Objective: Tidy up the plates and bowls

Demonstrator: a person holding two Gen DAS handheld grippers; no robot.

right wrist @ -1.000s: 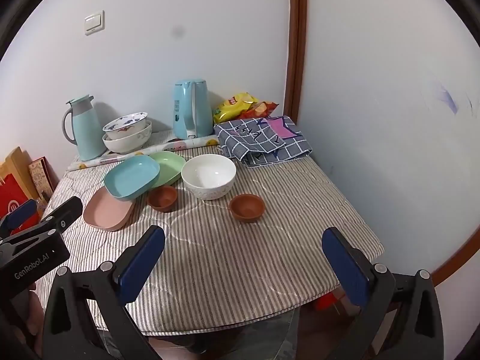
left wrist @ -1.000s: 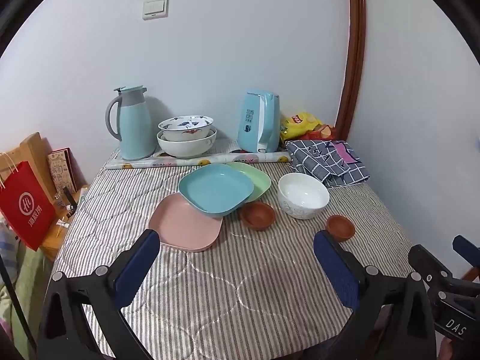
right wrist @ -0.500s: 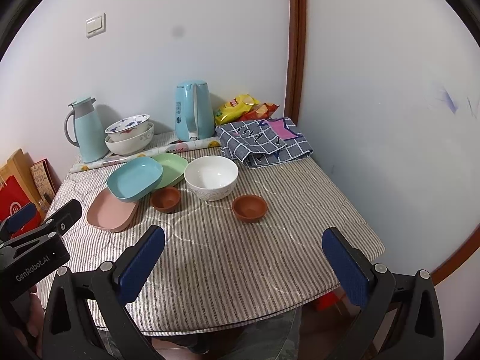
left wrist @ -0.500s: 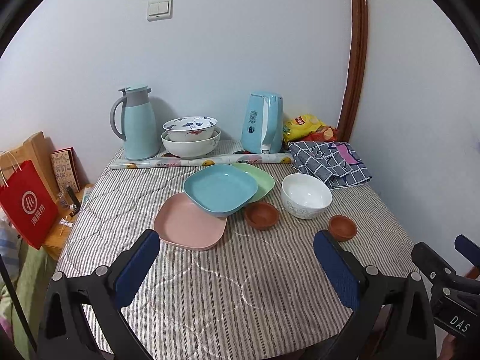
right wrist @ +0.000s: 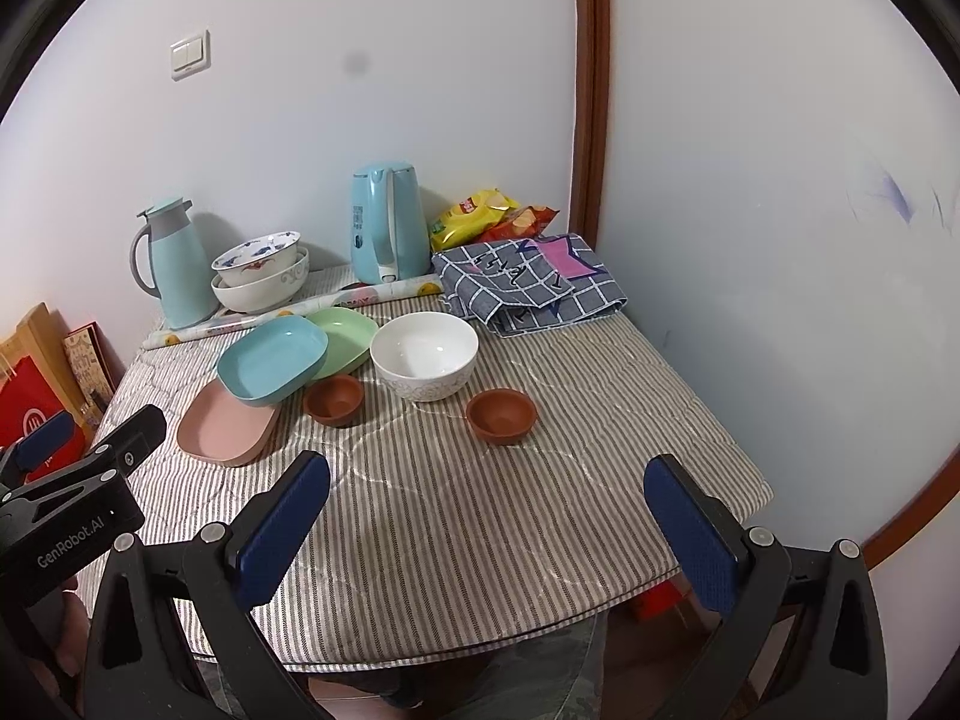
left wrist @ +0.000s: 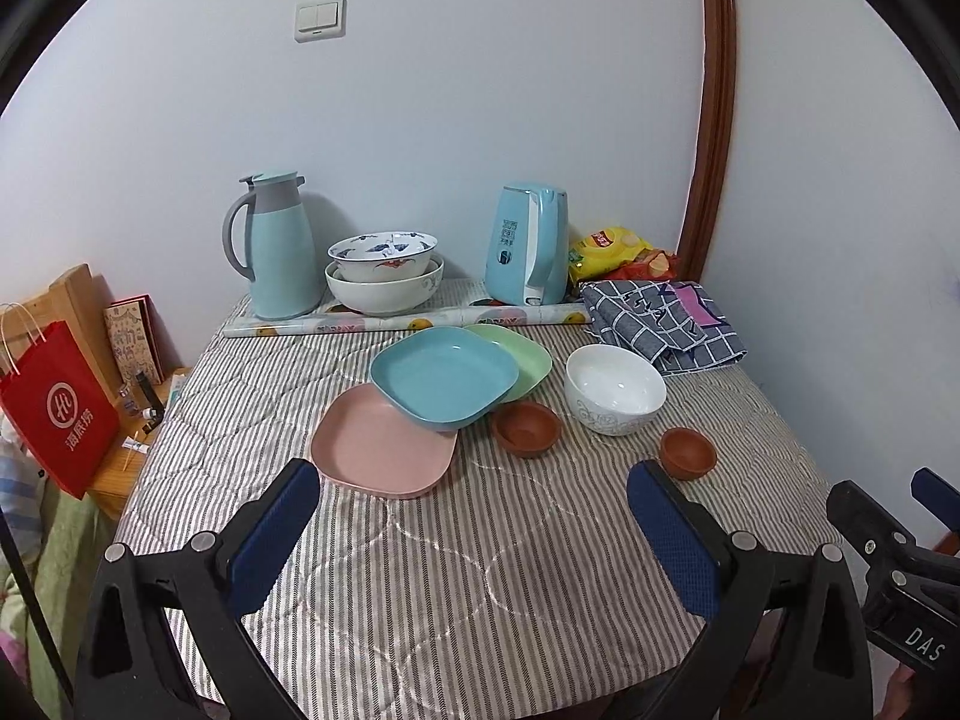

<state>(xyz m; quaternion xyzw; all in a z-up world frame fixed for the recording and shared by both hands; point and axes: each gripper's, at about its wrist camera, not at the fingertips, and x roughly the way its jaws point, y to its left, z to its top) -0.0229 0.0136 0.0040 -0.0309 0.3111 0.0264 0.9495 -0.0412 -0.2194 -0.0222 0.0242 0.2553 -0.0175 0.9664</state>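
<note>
On the striped table, a blue plate (left wrist: 444, 375) leans across a pink plate (left wrist: 381, 450) and a green plate (left wrist: 522, 354). A white bowl (left wrist: 615, 387) stands to their right, with two small brown bowls (left wrist: 527, 429) (left wrist: 688, 452) near it. Two patterned bowls (left wrist: 384, 276) are stacked at the back. The same dishes show in the right wrist view: blue plate (right wrist: 273, 360), white bowl (right wrist: 424, 354), brown bowl (right wrist: 501, 414). My left gripper (left wrist: 474, 531) and right gripper (right wrist: 489, 531) are both open and empty, held over the near edge of the table.
A teal thermos jug (left wrist: 279, 249), a blue kettle (left wrist: 531, 243), a rolled sheet (left wrist: 408, 321), snack bags (left wrist: 612, 246) and a folded checked cloth (left wrist: 666, 324) line the back. A red bag (left wrist: 57, 414) stands left of the table. Walls close the back and right.
Both grippers have tilted slightly upward and drawn a little closer to the table; the dishes sit lower in both views. Nothing on the table has moved.
</note>
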